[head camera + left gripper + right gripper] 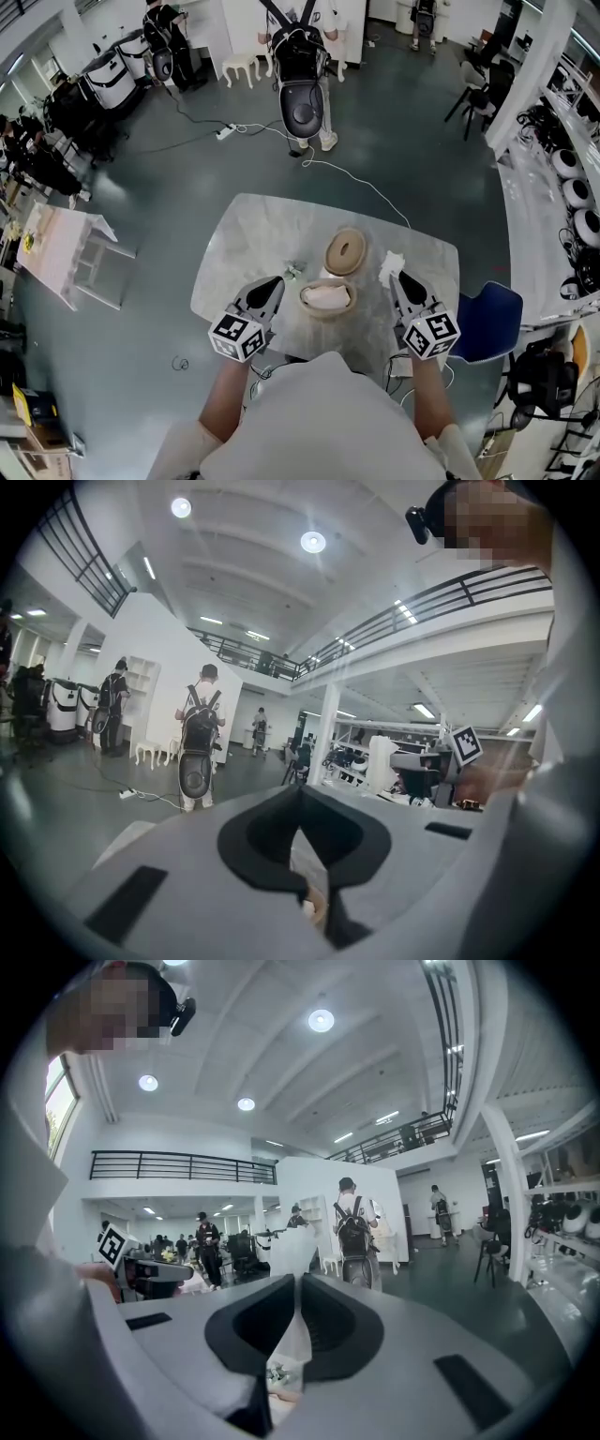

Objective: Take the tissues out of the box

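A round wooden tissue box (326, 298) stands open on the marble table (246, 242), white tissues showing inside. Its wooden lid (345, 251) lies just behind it. My right gripper (395, 276) hovers right of the box, shut on a white tissue (390, 263) that stands up from its tips. In the right gripper view the tissue (292, 1258) rises from the closed jaws of that gripper (296, 1281). My left gripper (276, 282) is left of the box, jaws together with nothing in them; in its own view the left gripper (300, 789) shows tips that meet.
A small crumpled greenish item (293, 272) lies on the table between the left gripper and the box. A blue chair (493, 323) stands at the table's right. A person with a backpack (300, 66) stands beyond the table, and a cable (352, 178) runs across the floor.
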`<state>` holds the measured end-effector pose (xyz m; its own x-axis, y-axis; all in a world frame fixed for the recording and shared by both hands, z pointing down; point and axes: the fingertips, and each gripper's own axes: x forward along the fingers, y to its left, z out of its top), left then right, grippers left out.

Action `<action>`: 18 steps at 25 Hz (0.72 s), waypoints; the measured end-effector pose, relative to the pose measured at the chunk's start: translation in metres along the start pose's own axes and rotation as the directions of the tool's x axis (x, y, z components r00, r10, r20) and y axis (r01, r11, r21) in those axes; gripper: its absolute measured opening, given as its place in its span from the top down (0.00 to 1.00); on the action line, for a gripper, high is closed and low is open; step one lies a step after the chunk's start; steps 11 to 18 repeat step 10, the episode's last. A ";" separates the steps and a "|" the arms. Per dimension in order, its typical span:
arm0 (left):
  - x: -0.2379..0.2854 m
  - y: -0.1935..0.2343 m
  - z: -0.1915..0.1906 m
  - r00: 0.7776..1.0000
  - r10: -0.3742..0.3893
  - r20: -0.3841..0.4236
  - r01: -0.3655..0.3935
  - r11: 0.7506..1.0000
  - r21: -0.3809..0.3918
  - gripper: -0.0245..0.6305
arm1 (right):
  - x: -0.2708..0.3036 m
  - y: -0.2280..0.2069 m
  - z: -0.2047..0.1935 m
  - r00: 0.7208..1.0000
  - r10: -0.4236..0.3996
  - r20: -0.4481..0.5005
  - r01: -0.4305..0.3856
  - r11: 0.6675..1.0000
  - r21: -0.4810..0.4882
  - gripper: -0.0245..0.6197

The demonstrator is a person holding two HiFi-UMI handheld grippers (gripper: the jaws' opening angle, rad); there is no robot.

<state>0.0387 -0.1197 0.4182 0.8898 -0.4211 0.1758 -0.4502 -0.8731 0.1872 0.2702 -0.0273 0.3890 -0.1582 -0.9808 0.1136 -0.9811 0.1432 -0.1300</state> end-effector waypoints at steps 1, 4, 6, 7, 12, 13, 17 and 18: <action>0.000 0.001 0.001 1.000 0.001 0.002 -0.001 1.000 -0.002 0.95 | 0.001 0.000 0.000 1.000 0.001 0.001 -0.001 1.000 -0.003 0.89; 0.002 -0.003 0.001 1.000 0.002 0.012 -0.002 1.000 -0.005 0.95 | -0.001 -0.002 -0.001 1.000 0.003 0.004 -0.003 1.000 -0.010 0.89; 0.003 -0.005 0.001 1.000 0.002 0.016 -0.002 1.000 -0.007 0.95 | -0.003 -0.003 -0.002 1.000 0.004 0.006 -0.004 1.000 -0.009 0.89; 0.004 -0.006 0.000 1.000 0.002 0.017 -0.002 1.000 -0.008 0.95 | -0.004 -0.003 -0.002 1.000 0.005 0.008 -0.005 1.000 -0.008 0.89; 0.004 -0.008 0.001 1.000 0.001 0.018 -0.001 1.000 -0.010 0.95 | -0.005 -0.003 -0.001 1.000 0.004 0.013 -0.004 1.000 -0.005 0.89; 0.004 -0.008 0.001 1.000 0.001 0.018 -0.001 1.000 -0.010 0.95 | -0.005 -0.003 -0.001 1.000 0.004 0.013 -0.004 1.000 -0.005 0.89; 0.004 -0.008 0.001 1.000 0.001 0.018 -0.001 1.000 -0.010 0.95 | -0.005 -0.003 -0.001 1.000 0.004 0.013 -0.004 1.000 -0.005 0.89; 0.004 -0.008 0.001 1.000 0.001 0.018 -0.001 1.000 -0.010 0.95 | -0.005 -0.003 -0.001 1.000 0.004 0.013 -0.004 1.000 -0.005 0.89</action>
